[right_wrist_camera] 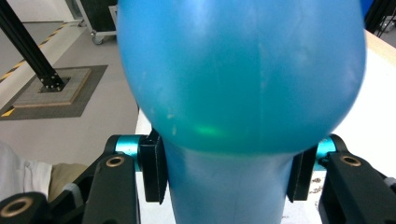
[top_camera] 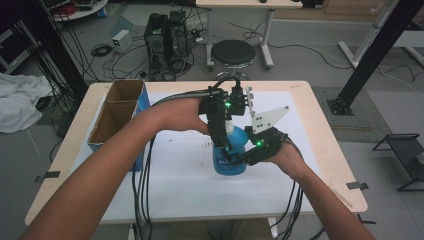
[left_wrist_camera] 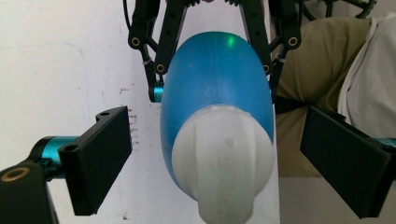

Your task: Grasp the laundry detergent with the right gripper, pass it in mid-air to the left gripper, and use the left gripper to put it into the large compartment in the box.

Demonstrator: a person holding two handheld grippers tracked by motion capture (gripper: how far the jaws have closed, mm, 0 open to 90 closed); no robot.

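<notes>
Bottle held, cap not yet gripped

Worktop [top_camera: 325, 165], pale wood with a white sheet spread across the middle, carries the whole job. Brown open cardboard box with a blue side [top_camera: 117, 117] sits at its left edge, well apart from the hands and seemingly not in play.

Blue plastic bottle with a white cap [top_camera: 231, 150] stands near the middle of the sheet, between the two hands; whether its base rests on the sheet or hangs just above it I cannot tell. Dark specks lie scattered on the sheet beside it.

Right tongs [right_wrist_camera: 226, 175]: closed on the bottle's narrower waist, one pad pressed to each side, under the swollen blue body that bulges toward the camera. Firm hold, by the look of it.

Left tongs [left_wrist_camera: 215, 163]: wide open, coming down from above. The black pads [left_wrist_camera: 100, 161] stand to either side of the white cap [left_wrist_camera: 224, 163], clear gaps on both sides, touching nothing.

Progress, as judged: steadying the bottle is done. Gripping the cap is lined up but not made. Closing on it comes next, and probably the twist to loosen it; cap is on at present.
</notes>
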